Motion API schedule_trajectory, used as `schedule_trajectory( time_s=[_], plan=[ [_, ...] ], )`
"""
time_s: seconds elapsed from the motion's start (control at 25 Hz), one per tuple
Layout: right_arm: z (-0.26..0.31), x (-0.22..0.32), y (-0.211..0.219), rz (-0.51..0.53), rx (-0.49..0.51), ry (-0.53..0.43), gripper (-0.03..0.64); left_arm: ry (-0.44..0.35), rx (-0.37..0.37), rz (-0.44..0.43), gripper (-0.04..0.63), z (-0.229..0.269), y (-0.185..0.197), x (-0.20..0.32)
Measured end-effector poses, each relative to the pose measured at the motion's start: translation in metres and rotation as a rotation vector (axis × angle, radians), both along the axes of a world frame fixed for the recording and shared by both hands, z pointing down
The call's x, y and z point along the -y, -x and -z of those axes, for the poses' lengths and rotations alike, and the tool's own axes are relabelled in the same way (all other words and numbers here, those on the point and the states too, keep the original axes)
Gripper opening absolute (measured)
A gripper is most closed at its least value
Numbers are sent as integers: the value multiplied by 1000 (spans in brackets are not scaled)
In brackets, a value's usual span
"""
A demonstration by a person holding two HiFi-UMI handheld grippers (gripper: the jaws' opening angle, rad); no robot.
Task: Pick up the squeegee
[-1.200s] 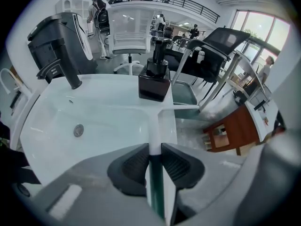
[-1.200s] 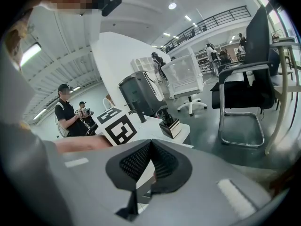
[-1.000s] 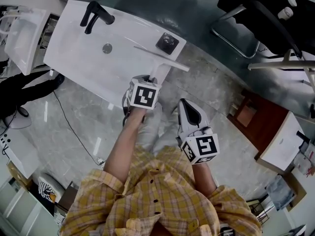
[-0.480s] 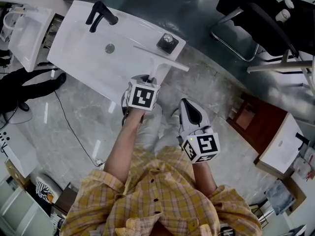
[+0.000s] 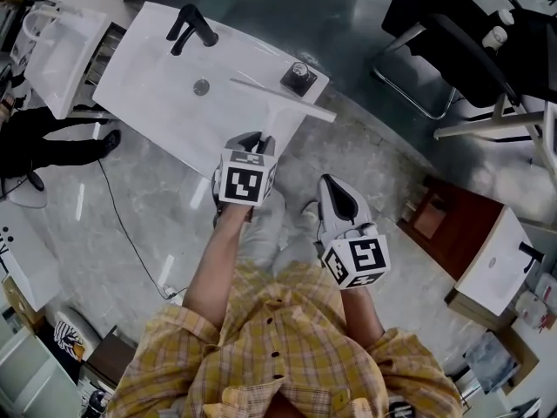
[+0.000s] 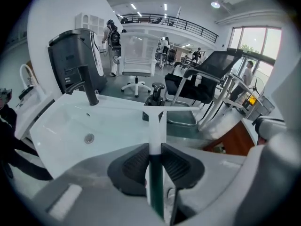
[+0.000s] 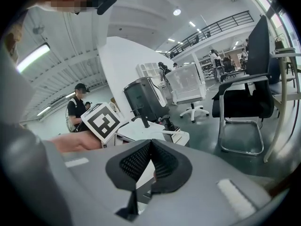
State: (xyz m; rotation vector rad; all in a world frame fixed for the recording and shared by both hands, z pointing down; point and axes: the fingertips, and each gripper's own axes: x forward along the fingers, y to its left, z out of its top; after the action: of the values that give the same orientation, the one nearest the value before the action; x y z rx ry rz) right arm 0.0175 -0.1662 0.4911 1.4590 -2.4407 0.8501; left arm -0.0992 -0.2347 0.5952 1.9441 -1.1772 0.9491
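We have our left gripper [image 5: 251,141] clamped narrowly on the handle of the squeegee [image 5: 287,101], whose white blade lies across the right end of the white washbasin [image 5: 157,103], while our right gripper [image 7: 150,146] hangs nearby over the floor, jaws pressed together and empty.

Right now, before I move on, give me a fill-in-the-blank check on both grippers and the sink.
1. The left gripper is shut on the squeegee's ____.
2. The right gripper is shut and holds ____.
3. On the white sink, the faucet is coloured ____.

Missing words: handle; nothing; black.
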Motion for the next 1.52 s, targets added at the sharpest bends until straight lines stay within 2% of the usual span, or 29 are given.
schedule_trajectory(
  time_s=[0.24, 0.68, 1.32, 1.52],
  plan=[
    [15, -11, -1, 20, -7, -31, 2, -91, -41, 51, 92, 32, 3, -12],
    [47, -30, 1, 61, -17, -105, 0, -308, -123, 142, 92, 101, 4, -42],
    [92, -56, 4, 106, -39, -204, 0, -606, -148, 209, 92, 178, 10, -92],
    [108, -63, 6, 113, -41, -241, 0, -654, -160, 213, 92, 197, 8, -106]
  ],
)
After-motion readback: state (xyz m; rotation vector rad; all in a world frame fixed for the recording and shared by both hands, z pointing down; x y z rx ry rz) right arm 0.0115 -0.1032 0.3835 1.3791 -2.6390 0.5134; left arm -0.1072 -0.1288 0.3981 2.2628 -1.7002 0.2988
